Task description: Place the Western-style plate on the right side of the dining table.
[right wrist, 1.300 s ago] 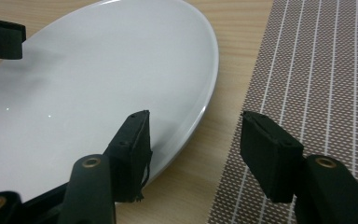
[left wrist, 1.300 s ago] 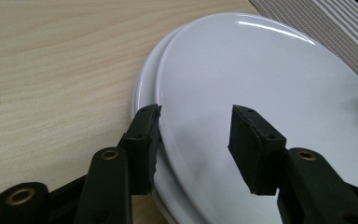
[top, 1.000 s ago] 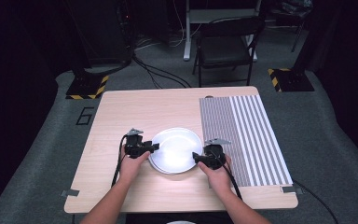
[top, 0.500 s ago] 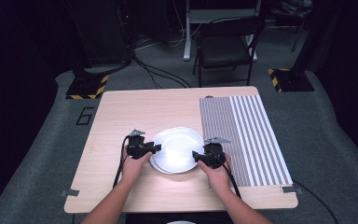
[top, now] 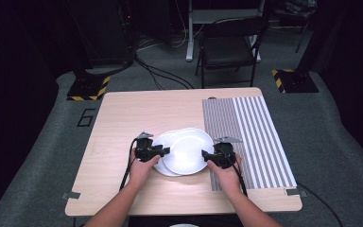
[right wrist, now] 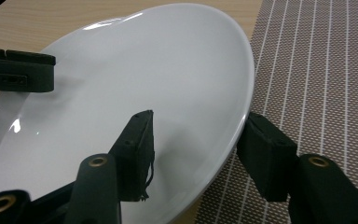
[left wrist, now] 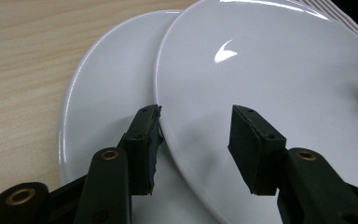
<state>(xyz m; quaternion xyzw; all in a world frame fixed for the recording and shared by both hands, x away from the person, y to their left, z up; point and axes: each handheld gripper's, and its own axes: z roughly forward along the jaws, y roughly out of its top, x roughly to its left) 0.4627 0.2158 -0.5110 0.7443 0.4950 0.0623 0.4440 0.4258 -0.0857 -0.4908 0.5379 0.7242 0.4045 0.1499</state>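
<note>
Two white plates lie stacked on the wooden table. The upper plate sits offset to the right, leaving a crescent of the lower plate bare. My right gripper is shut on the upper plate's right rim, one jaw on its face and the other outside the rim. My left gripper has narrow-set jaws straddling the upper plate's left rim. One jaw rests on the lower plate and the other over the upper plate. I cannot tell whether its pads press.
A grey striped placemat covers the table's right side, just beside the right gripper. Behind the table stand a black chair, stands and floor cables. Bare wood lies left of and beyond the plates.
The plates looked like one stack before; now the upper plate sits shifted right off the lower one. Both hands have barely moved.
</note>
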